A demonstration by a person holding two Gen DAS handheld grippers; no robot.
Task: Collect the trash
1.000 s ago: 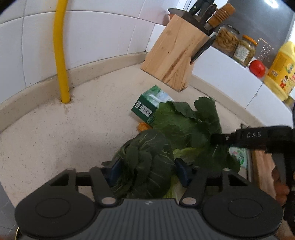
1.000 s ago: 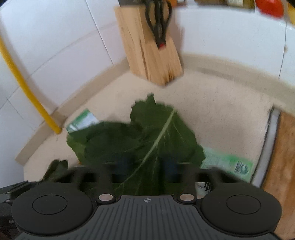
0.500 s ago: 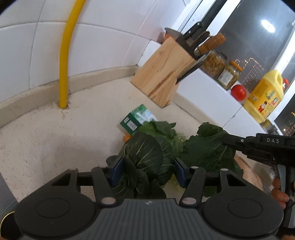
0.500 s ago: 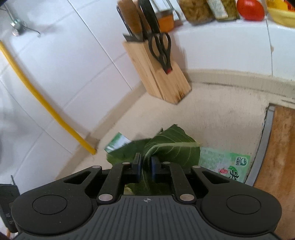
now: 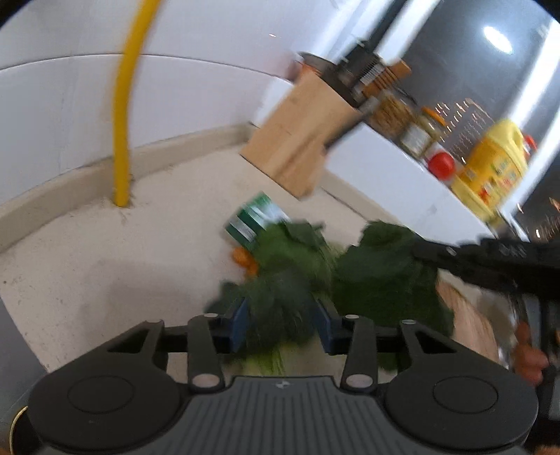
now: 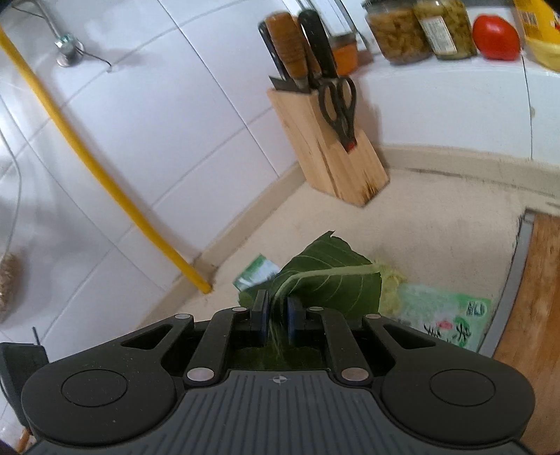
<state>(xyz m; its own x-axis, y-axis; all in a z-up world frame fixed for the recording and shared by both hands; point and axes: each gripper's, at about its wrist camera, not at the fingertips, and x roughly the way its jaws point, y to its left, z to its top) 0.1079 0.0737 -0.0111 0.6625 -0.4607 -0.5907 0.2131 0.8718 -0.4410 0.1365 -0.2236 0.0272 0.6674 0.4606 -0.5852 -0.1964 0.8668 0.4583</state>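
A: Left gripper [image 5: 281, 323] — where are the greens?
B: A crumpled bunch of dark leaves [image 5: 276, 308] sits between the two blue pads; the jaws are closing on it and the pads press its sides. View is blurred.

A: Right gripper [image 6: 278, 316]?
B: Jaws nearly together, clamped on the pale stem of one broad green leaf [image 6: 329, 276], which fans out ahead of the fingertips, clear of the counter [image 6: 437, 224].

A: Other trash, counted?
B: One green carton [image 6: 259, 273] just beyond and left of the right gripper's leaf; one flat green wrapper [image 6: 444, 311] to its right, lying on the counter beside a wooden board [image 6: 535, 297]. One small orange scrap [image 5: 245, 260] ahead of the left gripper, beside the carton.

A: Farther out?
B: One knife block [image 6: 332, 157] by the tiled wall, holding one pair of scissors; the knife count is unclear. One yellow pipe [image 6: 105, 178] to the left. On the ledge: two clear jars [image 6: 420, 28], one tomato [image 6: 495, 36].
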